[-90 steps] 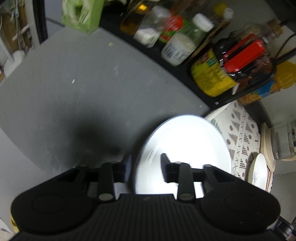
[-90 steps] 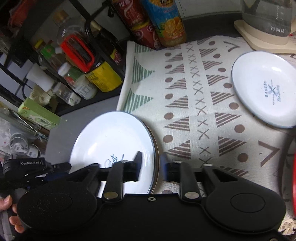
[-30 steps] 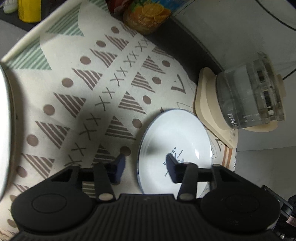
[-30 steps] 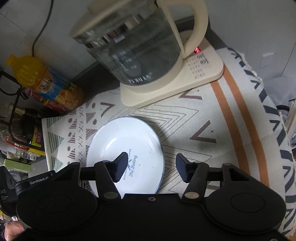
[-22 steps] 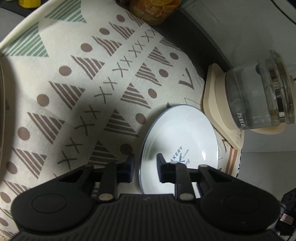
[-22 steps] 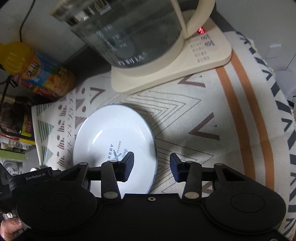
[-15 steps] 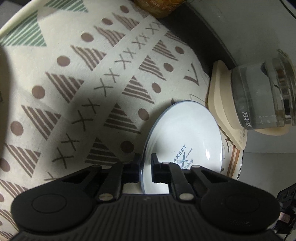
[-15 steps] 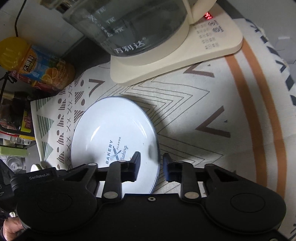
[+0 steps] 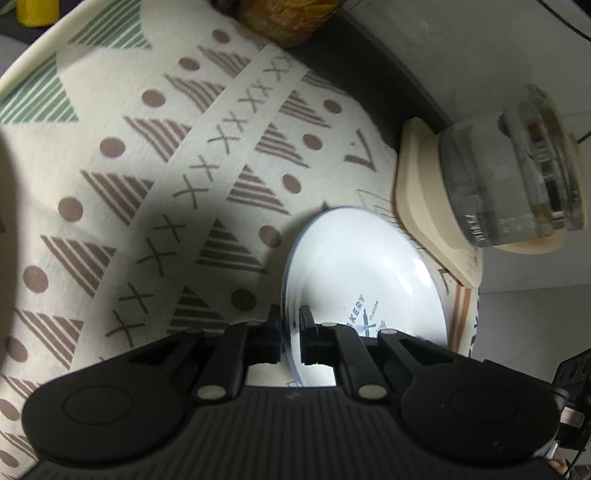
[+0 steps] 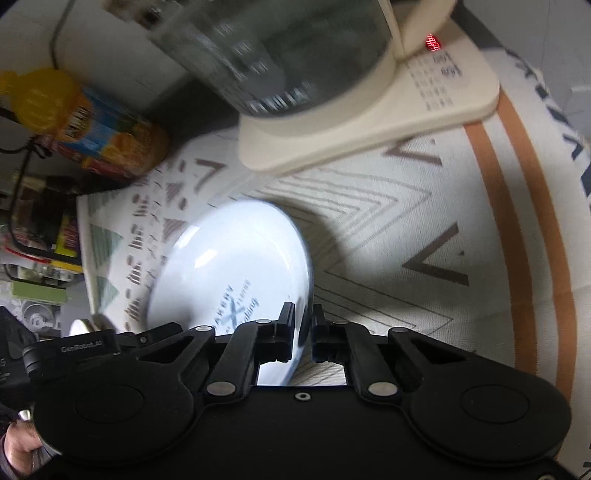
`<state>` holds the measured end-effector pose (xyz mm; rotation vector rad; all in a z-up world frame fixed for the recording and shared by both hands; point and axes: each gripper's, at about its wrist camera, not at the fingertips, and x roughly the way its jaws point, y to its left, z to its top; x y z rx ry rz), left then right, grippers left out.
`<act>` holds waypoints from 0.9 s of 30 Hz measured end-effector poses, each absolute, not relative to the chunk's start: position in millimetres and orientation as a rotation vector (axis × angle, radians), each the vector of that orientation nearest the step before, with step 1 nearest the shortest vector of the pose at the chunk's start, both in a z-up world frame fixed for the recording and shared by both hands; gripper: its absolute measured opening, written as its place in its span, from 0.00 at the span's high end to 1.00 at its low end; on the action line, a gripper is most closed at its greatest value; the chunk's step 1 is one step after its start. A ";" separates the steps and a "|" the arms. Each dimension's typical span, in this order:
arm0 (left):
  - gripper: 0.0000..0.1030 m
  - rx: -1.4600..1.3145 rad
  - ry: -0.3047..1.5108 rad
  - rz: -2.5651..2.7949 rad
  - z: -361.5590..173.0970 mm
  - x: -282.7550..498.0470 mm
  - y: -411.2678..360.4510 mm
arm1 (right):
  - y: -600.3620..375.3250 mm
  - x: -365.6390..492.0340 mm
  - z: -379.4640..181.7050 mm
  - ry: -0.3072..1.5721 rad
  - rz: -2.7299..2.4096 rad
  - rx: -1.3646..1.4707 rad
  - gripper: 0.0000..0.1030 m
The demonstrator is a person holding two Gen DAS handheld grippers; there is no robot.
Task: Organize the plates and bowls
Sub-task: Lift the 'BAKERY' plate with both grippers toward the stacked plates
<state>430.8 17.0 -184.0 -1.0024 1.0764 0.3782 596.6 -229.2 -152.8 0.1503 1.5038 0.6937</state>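
Since a second ago both sets of jaws have closed from wide apart onto opposite edges of the small white plate point(image 9: 369, 280), and the plate, flat on the patterned cloth point(image 9: 155, 177) then, now sits tilted with its rim raised. In the left wrist view the left gripper point(image 9: 291, 325) pinches the plate's near left rim at lower centre, one jaw on either face, the gap narrow. The plate fills the lower middle right of that frame, its blue lettering showing, just beside the cream base of the glass kettle point(image 9: 517, 177) at the right edge. An orange-labelled bottle point(image 9: 291, 18) stands at the top centre, off the cloth. In the right wrist view the right gripper point(image 10: 303, 325) clamps the plate's right rim at lower centre, jaws narrow with the rim between them; the plate point(image 10: 229, 266) lies left of centre, blurred at its far edge. The kettle point(image 10: 295, 55) occupies the top of that frame, its base resting on the cloth point(image 10: 424, 229), and the bottle point(image 10: 96, 125) lies at upper left. A hand point(image 10: 18, 446) shows at the lower left corner.
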 end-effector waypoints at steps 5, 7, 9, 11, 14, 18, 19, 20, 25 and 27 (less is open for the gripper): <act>0.94 -0.983 1.059 0.365 -169.5 428.9 17.0 | -225.5 589.7 -132.3 1.450 0.722 0.092 0.91; 0.94 -0.985 1.051 0.354 -165.2 427.2 17.7 | -226.2 588.4 -126.9 1.436 0.714 0.115 0.91; 0.94 -0.979 1.046 0.347 -160.4 425.8 17.9 | -227.0 586.8 -119.5 1.417 0.713 0.123 0.91; 0.94 -0.978 1.039 0.342 -155.6 424.6 18.9 | -225.7 584.1 -111.5 1.399 0.717 0.113 0.91; 0.94 -0.979 1.020 0.329 -148.2 421.7 22.3 | -222.1 580.1 -103.5 1.378 0.719 0.111 0.91; 0.94 -0.975 1.006 0.324 -138.5 414.5 28.7 | -217.2 573.9 -92.9 1.360 0.721 0.121 0.91; 0.94 -0.975 1.002 0.325 -136.5 412.7 31.0 | -214.9 572.1 -90.1 1.356 0.722 0.123 0.91; 0.94 -0.976 0.998 0.326 -134.5 410.5 33.2 | -212.9 570.3 -87.4 1.351 0.724 0.124 0.91; 0.94 -0.979 0.978 0.324 -124.7 394.9 48.2 | -199.8 560.2 -77.8 1.334 0.737 0.132 0.91; 0.94 -0.980 0.971 0.328 -121.5 387.5 55.3 | -193.3 554.7 -76.0 1.336 0.740 0.138 0.91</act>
